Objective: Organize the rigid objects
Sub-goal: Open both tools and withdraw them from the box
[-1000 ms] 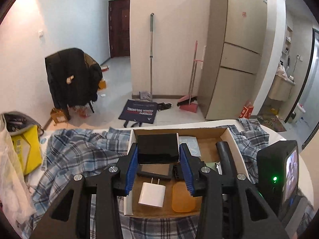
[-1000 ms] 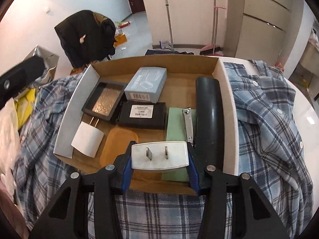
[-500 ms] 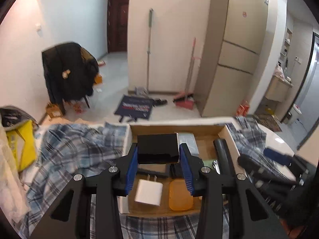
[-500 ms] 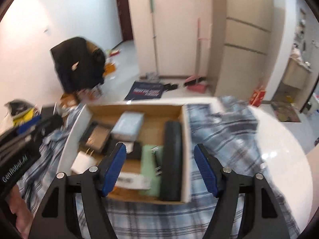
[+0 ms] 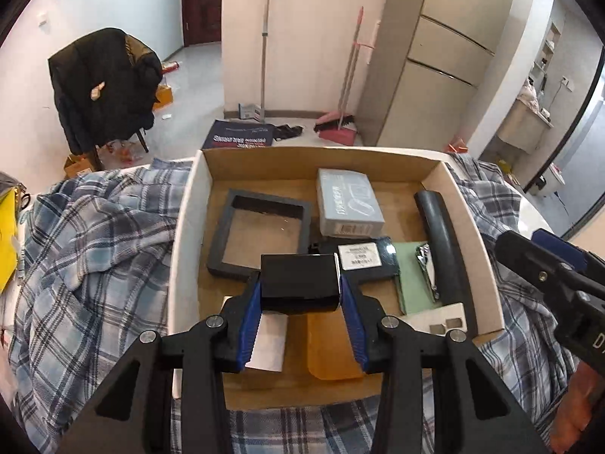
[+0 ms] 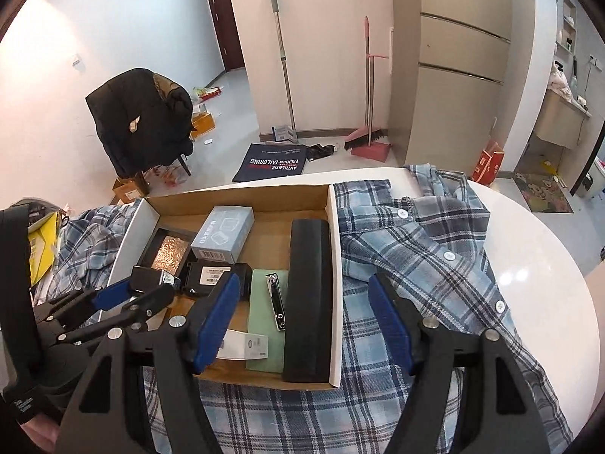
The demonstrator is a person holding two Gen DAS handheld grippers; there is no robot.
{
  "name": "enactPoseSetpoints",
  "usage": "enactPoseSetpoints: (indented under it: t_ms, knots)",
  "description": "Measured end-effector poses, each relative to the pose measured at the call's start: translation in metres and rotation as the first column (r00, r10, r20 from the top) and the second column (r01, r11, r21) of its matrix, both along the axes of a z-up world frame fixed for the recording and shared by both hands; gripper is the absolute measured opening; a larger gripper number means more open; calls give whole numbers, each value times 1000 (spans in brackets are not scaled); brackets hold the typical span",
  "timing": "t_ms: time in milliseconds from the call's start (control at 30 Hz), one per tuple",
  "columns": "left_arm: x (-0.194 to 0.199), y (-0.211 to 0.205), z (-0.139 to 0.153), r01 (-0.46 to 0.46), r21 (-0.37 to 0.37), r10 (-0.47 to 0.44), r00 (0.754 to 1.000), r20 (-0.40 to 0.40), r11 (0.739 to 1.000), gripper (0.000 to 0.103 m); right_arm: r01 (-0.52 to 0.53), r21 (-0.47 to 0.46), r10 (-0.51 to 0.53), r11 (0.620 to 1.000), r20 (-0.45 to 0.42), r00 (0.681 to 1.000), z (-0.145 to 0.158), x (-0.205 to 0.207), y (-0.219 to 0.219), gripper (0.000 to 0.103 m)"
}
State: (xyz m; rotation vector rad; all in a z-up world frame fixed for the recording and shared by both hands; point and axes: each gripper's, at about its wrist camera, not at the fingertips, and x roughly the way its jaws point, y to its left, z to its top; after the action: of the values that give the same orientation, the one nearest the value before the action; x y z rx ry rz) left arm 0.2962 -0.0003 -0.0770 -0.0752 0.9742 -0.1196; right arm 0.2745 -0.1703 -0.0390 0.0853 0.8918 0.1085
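My left gripper (image 5: pixel 299 288) is shut on a small black box (image 5: pixel 298 282) and hangs low over the front of an open cardboard box (image 5: pixel 188 227). In the box lie a black frame tray (image 5: pixel 261 234), a grey-blue carton (image 5: pixel 348 204), a labelled black case (image 5: pixel 359 261), a green card (image 5: pixel 414 283), a nail clipper (image 6: pixel 276 306), a long black case (image 6: pixel 306 302) and a white charger (image 6: pixel 242 344). My right gripper (image 6: pixel 304 302) stands open above the box's front right corner, with nothing between its fingers. The left gripper (image 6: pixel 147 287) shows at the left of the right wrist view.
The cardboard box (image 6: pixel 335 283) rests on a blue plaid shirt (image 6: pixel 416 246) spread over a round white table (image 6: pixel 529 265). A white plug (image 5: pixel 268 336) and an orange pad (image 5: pixel 332 348) lie at the box's front. A yellow bag (image 5: pixel 7 234) sits far left.
My right gripper let go of the white charger at the box's front and pulled back and up with its jaws open. My left gripper sank lower over the box, still holding the black box.
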Motion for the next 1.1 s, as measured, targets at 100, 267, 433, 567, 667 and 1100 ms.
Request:
enactPoseSetpoints:
  t_ms: [100, 267, 433, 567, 667, 1100]
  knots:
    - [1, 4, -1, -2, -23, 2, 1000, -11, 1000, 43, 9, 13, -9, 1000, -2, 1000, 0, 1, -4, 69]
    - [3, 1, -4, 11, -31, -12, 999, -33, 999, 49, 4, 22, -4, 1000, 1, 1000, 2, 0, -7, 69]
    - [-8, -1, 21, 15, -34, -12, 996, 90, 999, 79, 16, 33, -17, 999, 32, 999, 10, -2, -16, 69]
    - [-34, 7, 64, -10, -60, 27, 954, 298, 998, 87, 36, 5, -36, 999, 121, 992, 29, -12, -18, 69]
    - [-58, 16, 96, -50, -74, 79, 880, 469, 996, 87, 48, 28, -53, 998, 235, 971, 49, -26, -23, 69]
    - [-182, 33, 177, -147, -62, 139, 601, 787, 987, 103, -23, 31, 0, 999, 602, 798, 126, -130, -37, 91]
